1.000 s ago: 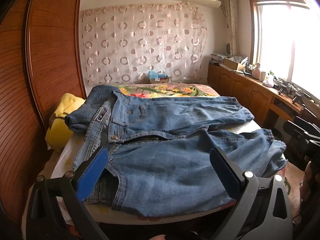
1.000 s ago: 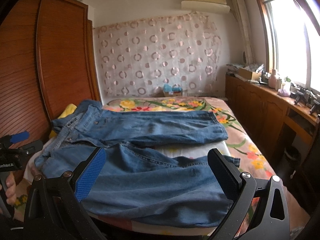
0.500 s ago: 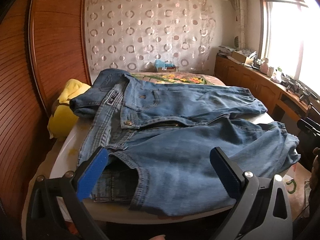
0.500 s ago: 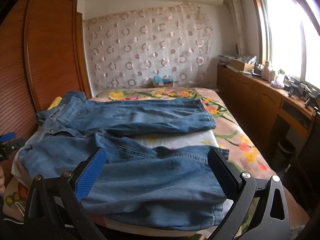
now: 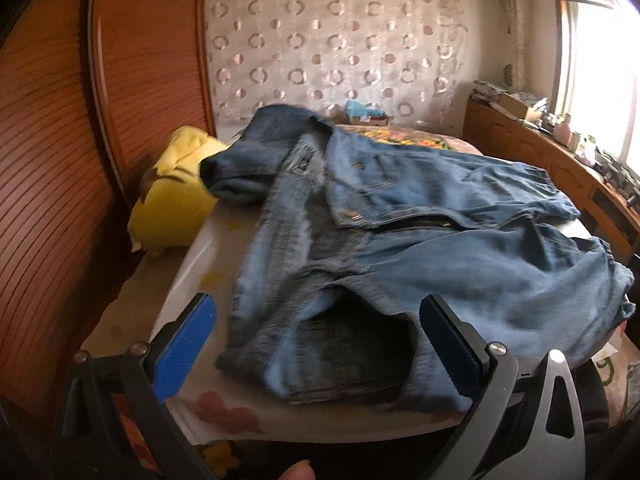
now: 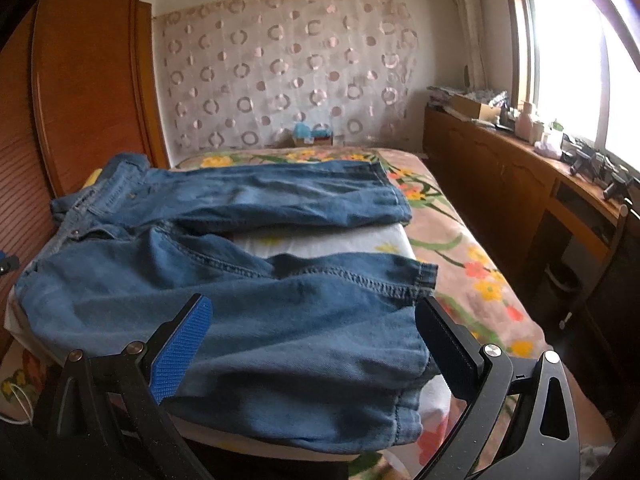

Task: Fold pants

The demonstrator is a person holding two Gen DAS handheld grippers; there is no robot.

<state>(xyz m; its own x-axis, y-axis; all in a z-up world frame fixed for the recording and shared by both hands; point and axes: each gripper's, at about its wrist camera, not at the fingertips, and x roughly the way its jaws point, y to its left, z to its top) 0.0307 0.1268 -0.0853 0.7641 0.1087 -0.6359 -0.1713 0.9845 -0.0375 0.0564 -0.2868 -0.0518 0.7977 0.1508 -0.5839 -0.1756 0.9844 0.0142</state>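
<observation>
A pair of blue jeans (image 5: 420, 248) lies spread on a white board on the bed, waistband to the left, both legs running right. My left gripper (image 5: 316, 344) is open and empty, just above the waistband's near corner. In the right wrist view the jeans (image 6: 248, 312) show both legs apart with white board between them. My right gripper (image 6: 312, 340) is open and empty, over the near leg by its hem (image 6: 416, 280).
A yellow cushion (image 5: 176, 196) lies by the wooden headboard (image 5: 60, 160) at the left. A floral bedspread (image 6: 472, 264) covers the bed. A wooden cabinet (image 6: 520, 200) with clutter runs along the right under the window. A curtain hangs at the back.
Both grippers have moved forward and down towards the jeans, which now fill more of each view. Both stay open. The jeans have not moved.
</observation>
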